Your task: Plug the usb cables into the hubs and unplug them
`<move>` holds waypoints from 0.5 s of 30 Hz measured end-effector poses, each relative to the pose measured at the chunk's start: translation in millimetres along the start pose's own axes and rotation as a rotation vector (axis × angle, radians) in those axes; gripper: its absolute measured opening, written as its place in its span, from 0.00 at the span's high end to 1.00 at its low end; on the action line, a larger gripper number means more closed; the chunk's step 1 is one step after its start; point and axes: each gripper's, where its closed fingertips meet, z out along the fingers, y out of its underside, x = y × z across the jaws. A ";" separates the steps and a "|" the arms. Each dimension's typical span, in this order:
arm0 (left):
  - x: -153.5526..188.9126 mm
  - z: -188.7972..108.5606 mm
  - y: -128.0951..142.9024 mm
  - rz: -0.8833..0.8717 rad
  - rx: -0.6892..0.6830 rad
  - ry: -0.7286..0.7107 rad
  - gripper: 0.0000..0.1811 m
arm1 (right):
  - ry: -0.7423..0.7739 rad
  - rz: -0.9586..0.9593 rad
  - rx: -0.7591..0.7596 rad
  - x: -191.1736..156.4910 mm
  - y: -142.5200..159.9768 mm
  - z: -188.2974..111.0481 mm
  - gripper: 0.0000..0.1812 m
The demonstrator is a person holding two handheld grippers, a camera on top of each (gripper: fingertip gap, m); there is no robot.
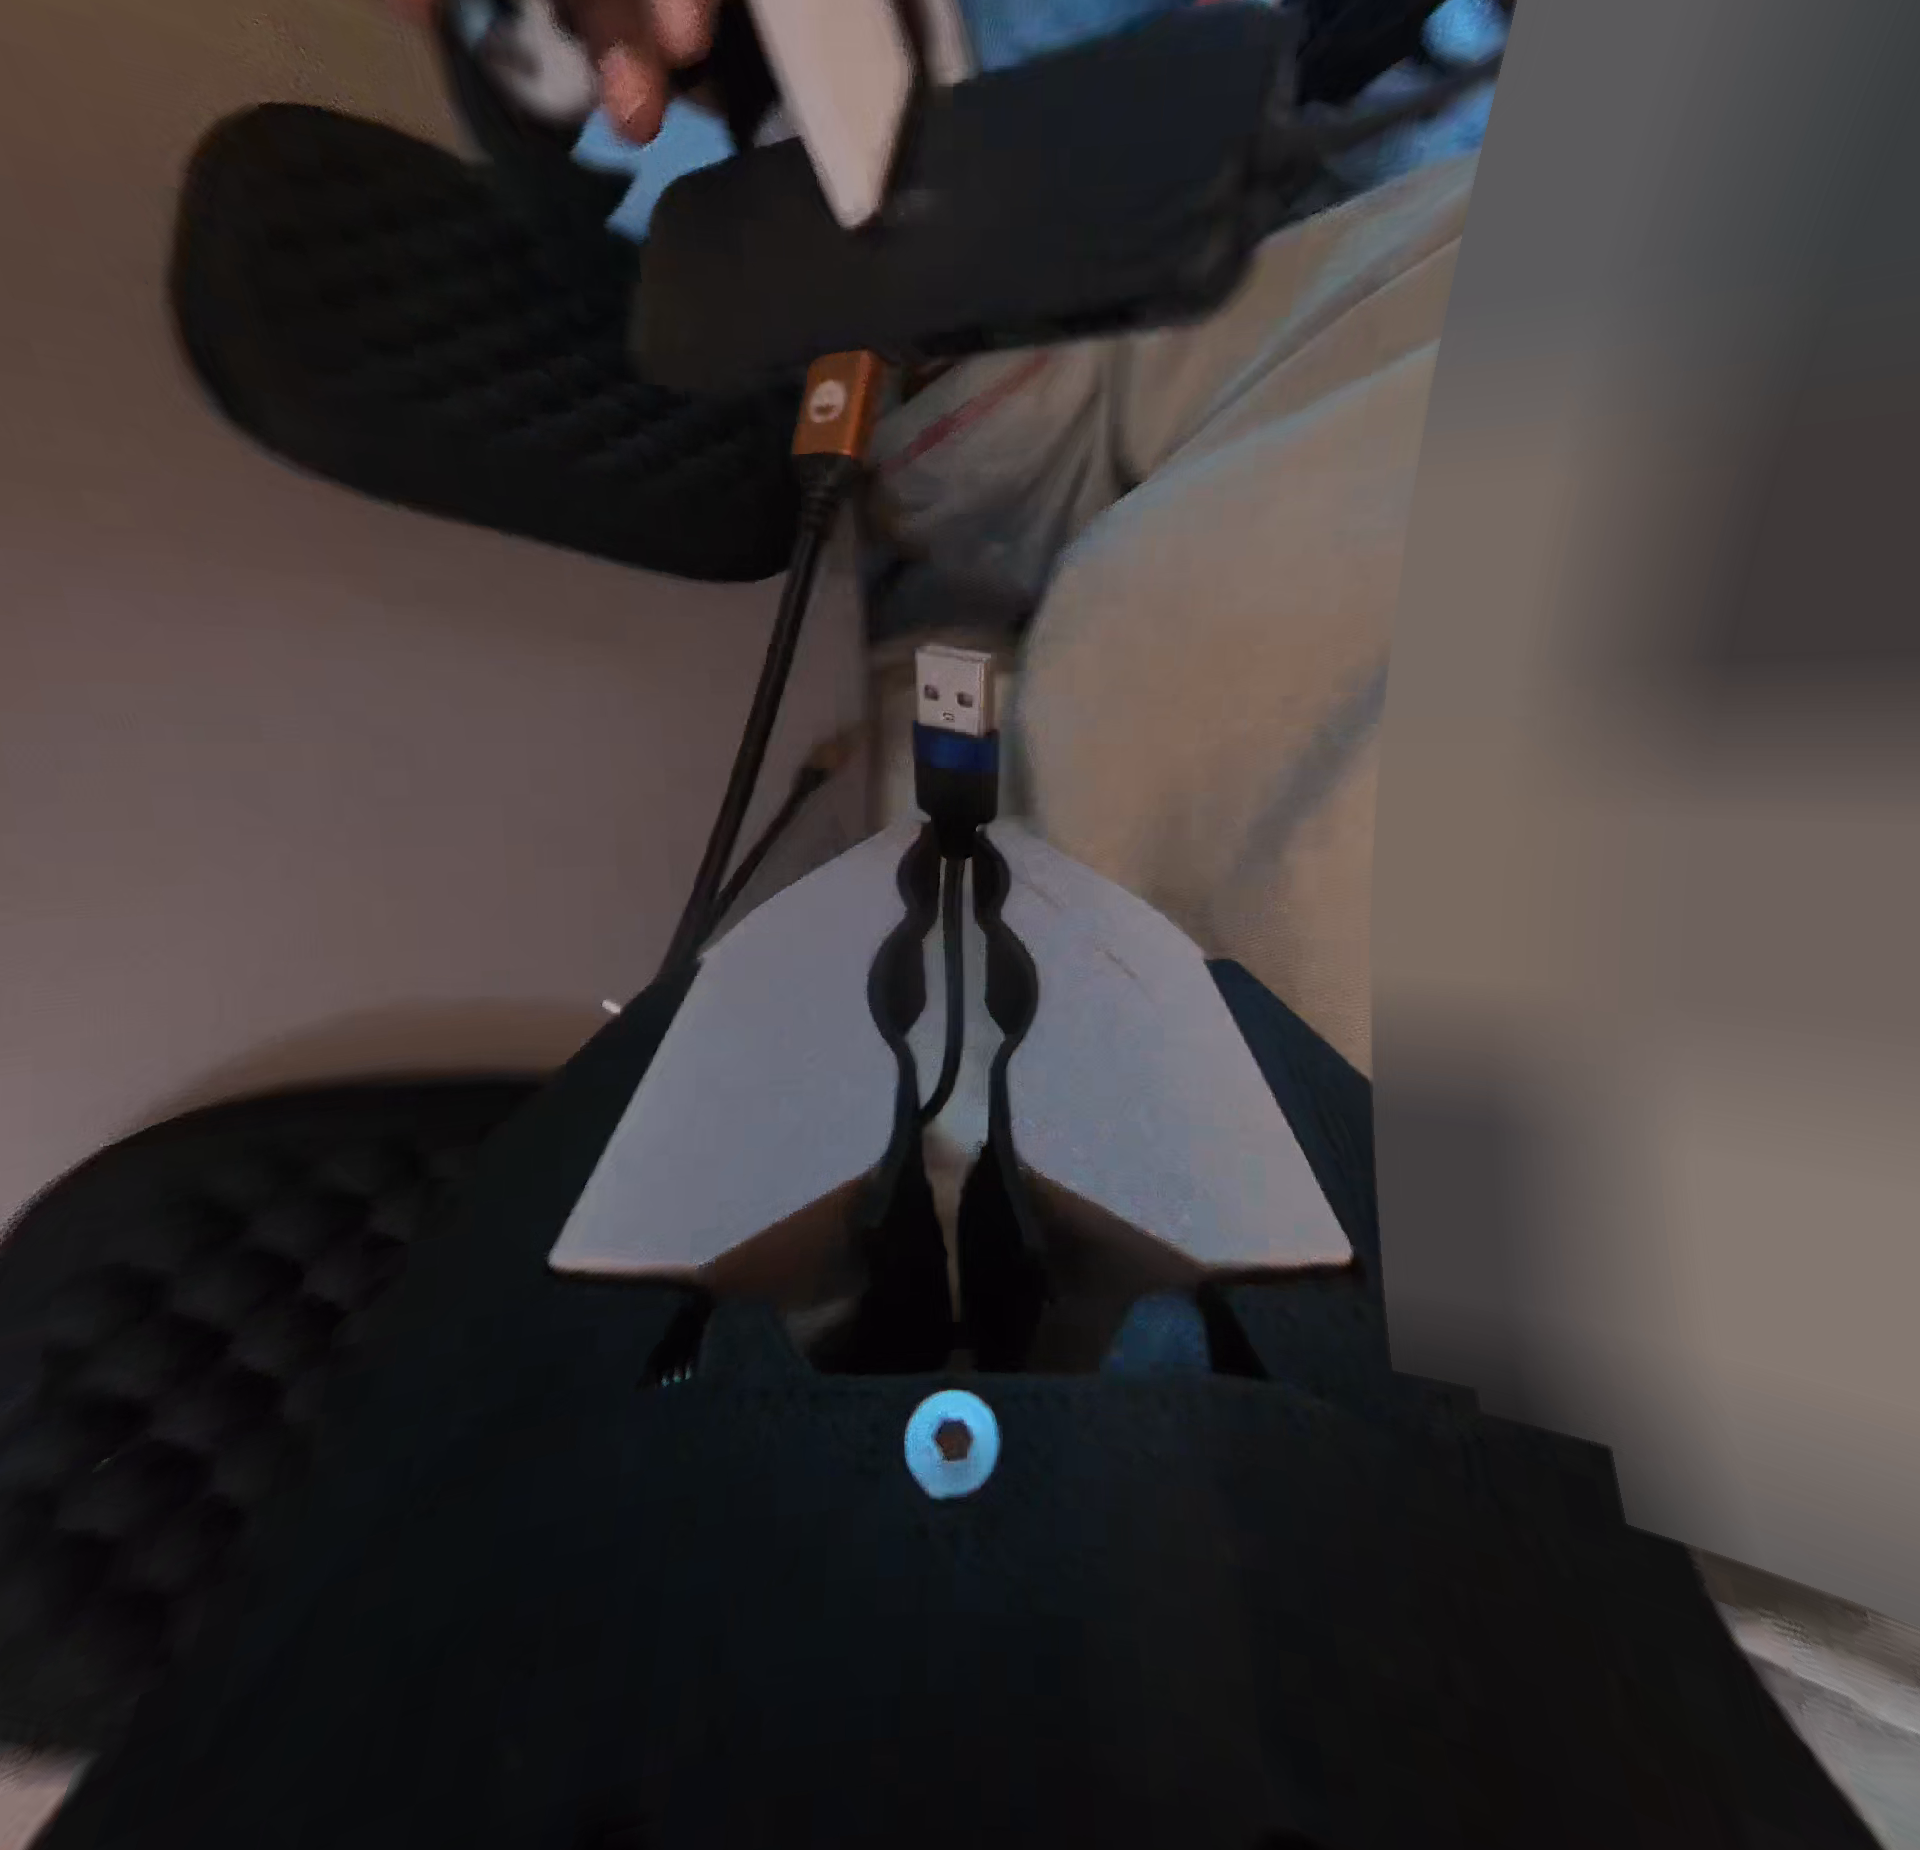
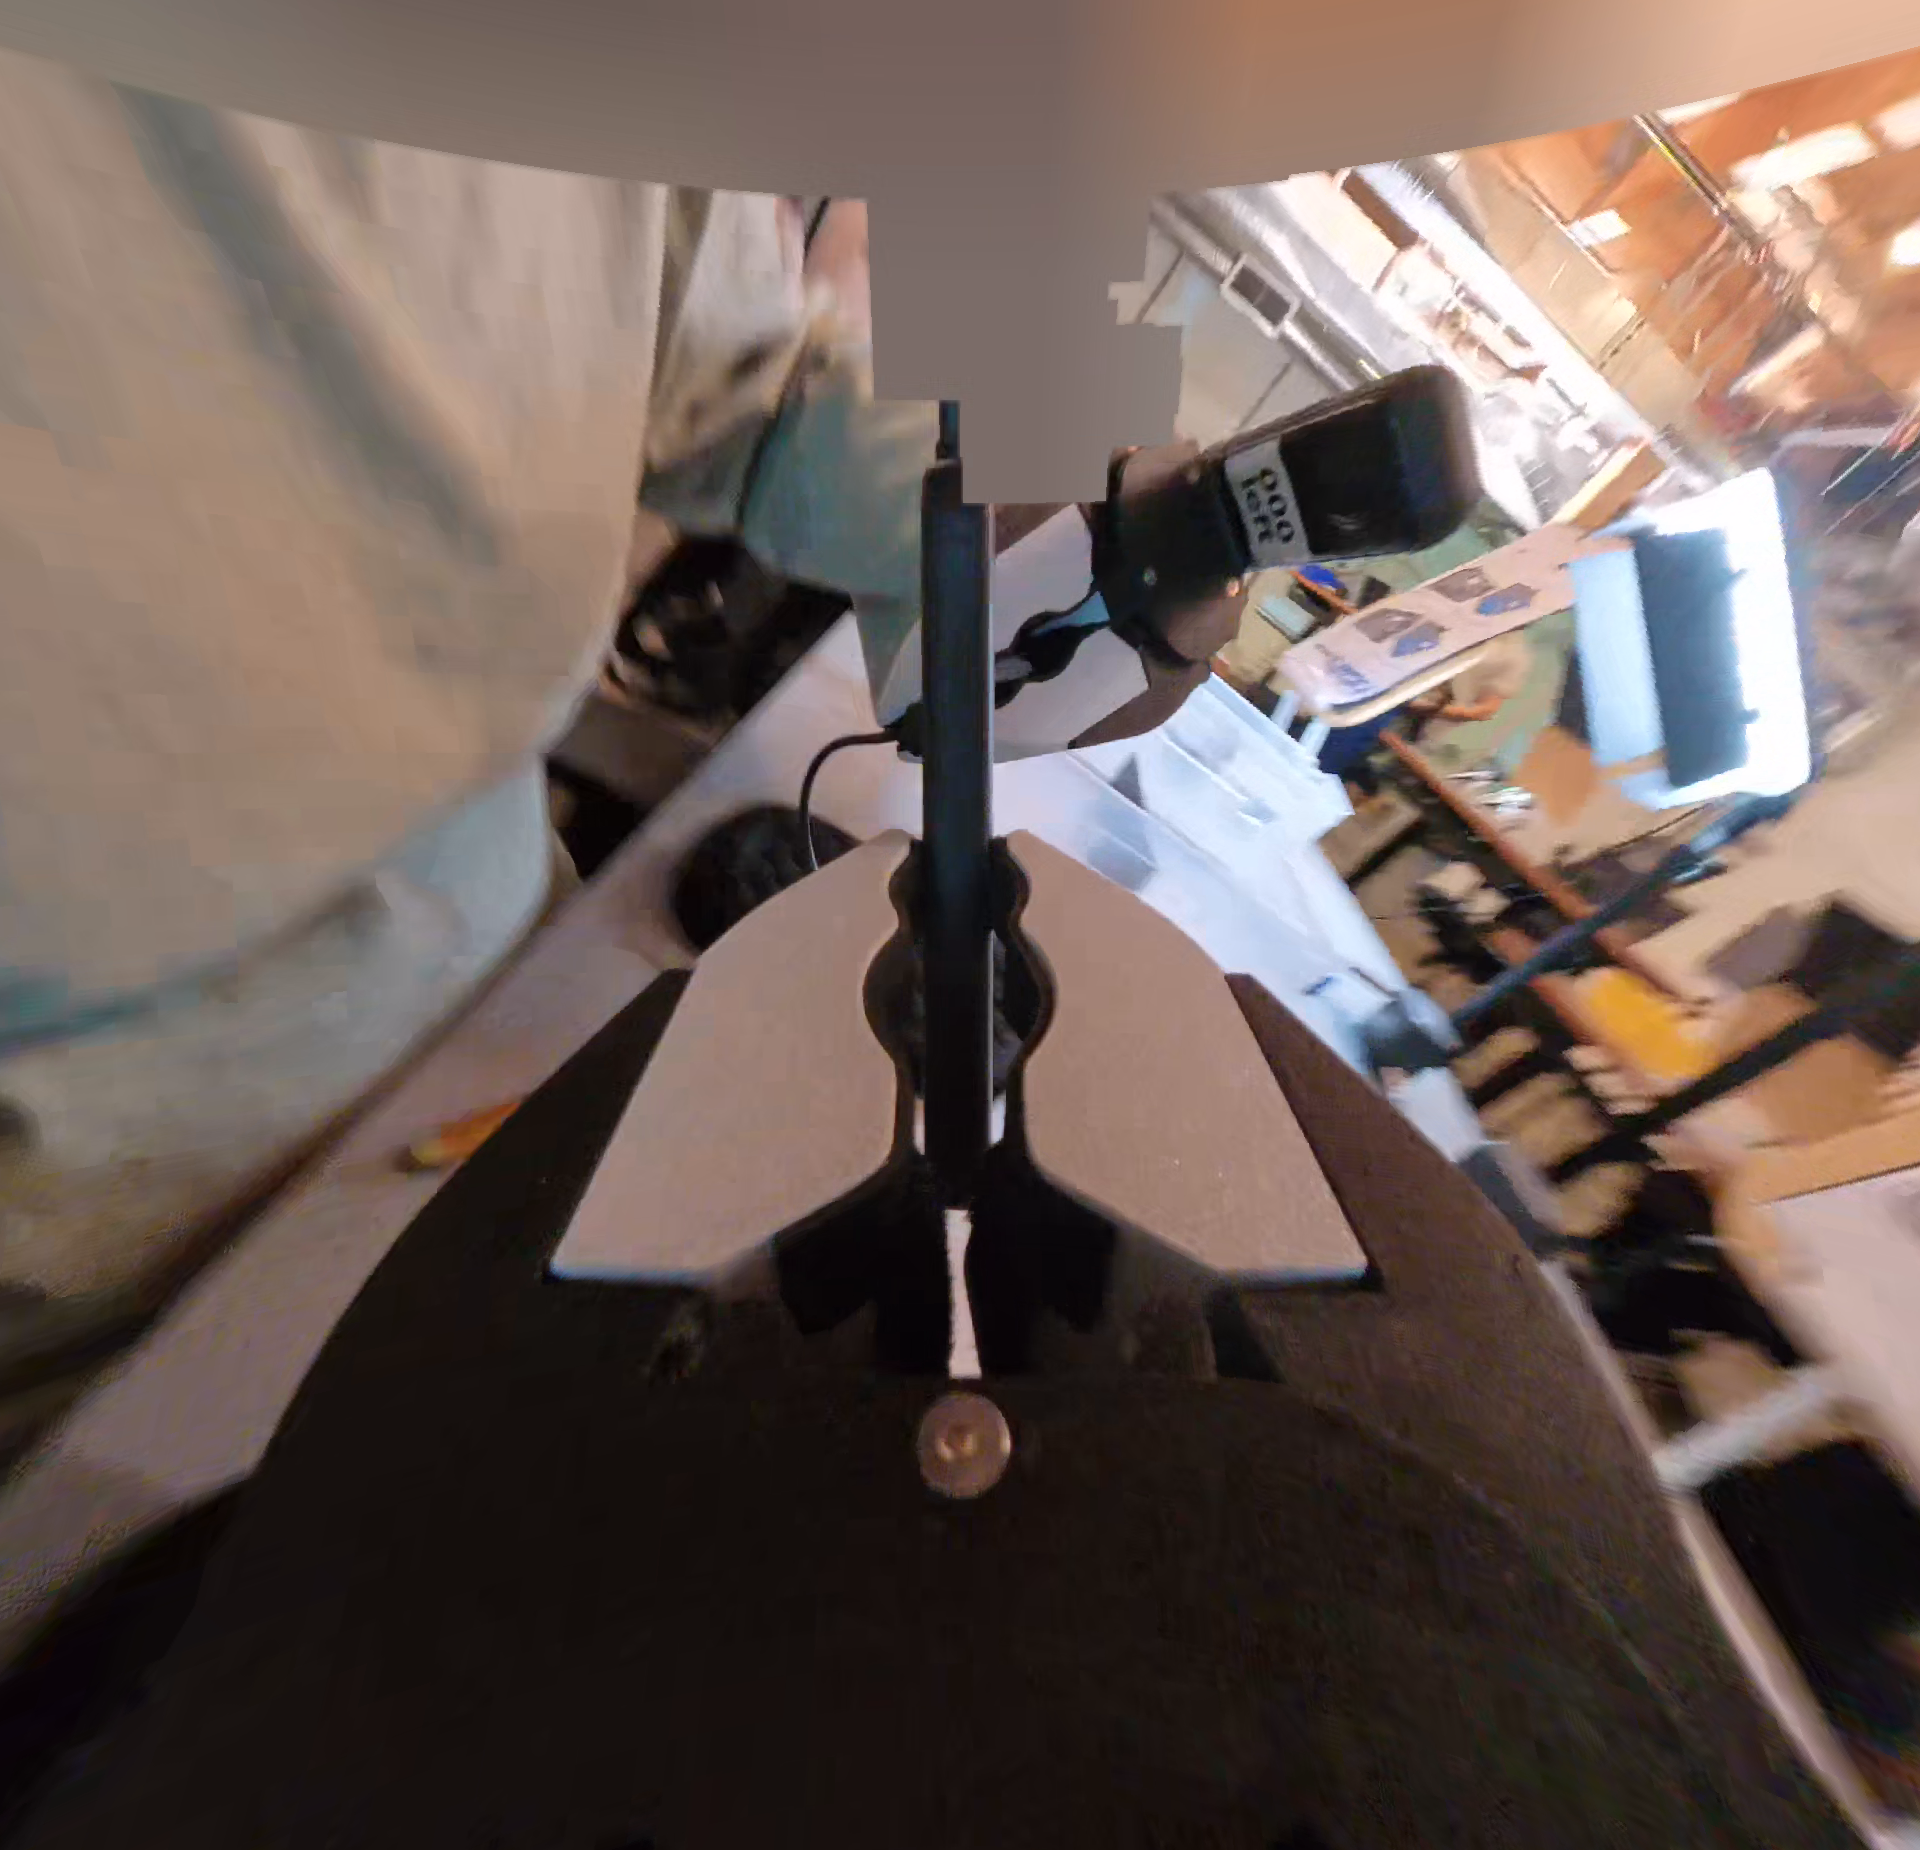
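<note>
Holding a USB cable just behind its plug, the left gripper [image 1: 954, 844] has its fingers closed on the black strain relief so that the blue-collared USB-A plug [image 1: 954, 704] sticks out forward, bare and unplugged, with the thin cable running back between the pads. Beyond it, well apart, the right gripper [image 2: 954, 865] is clamped on the thin edge of a black hub [image 1: 935, 231], which it carries in the air; an orange-shelled plug [image 1: 836, 408] already sits in the hub's lower edge, its black cable [image 1: 748, 751] trailing down past the left gripper. The step in hand looks like bringing the free plug to a port, and doing it well likely calls for squaring the metal shell with the port's long axis, steadying the hub against the push, and pressing straight so the plug does not pivot in the pads. Which port is free cannot be told from here. Two black padded cases [image 1: 436, 346] lie on the table [image 1: 208, 761]; their contents are not visible.
</note>
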 end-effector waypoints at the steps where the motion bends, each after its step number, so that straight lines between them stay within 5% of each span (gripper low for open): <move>1: -7.3 -1.9 1.9 0.045 -0.037 -0.076 0.97 | 0.006 -0.112 -0.060 0.1 -0.1 4.4 0.94; 11: -40.2 -16.9 0.3 0.576 -0.345 -0.563 0.97 | -0.049 -0.613 -0.364 -5.0 -4.7 26.4 0.93; 15: -54.2 -16.0 3.8 0.816 -0.456 -0.626 0.97 | -0.123 -0.798 -0.461 -10.6 -0.4 36.7 0.93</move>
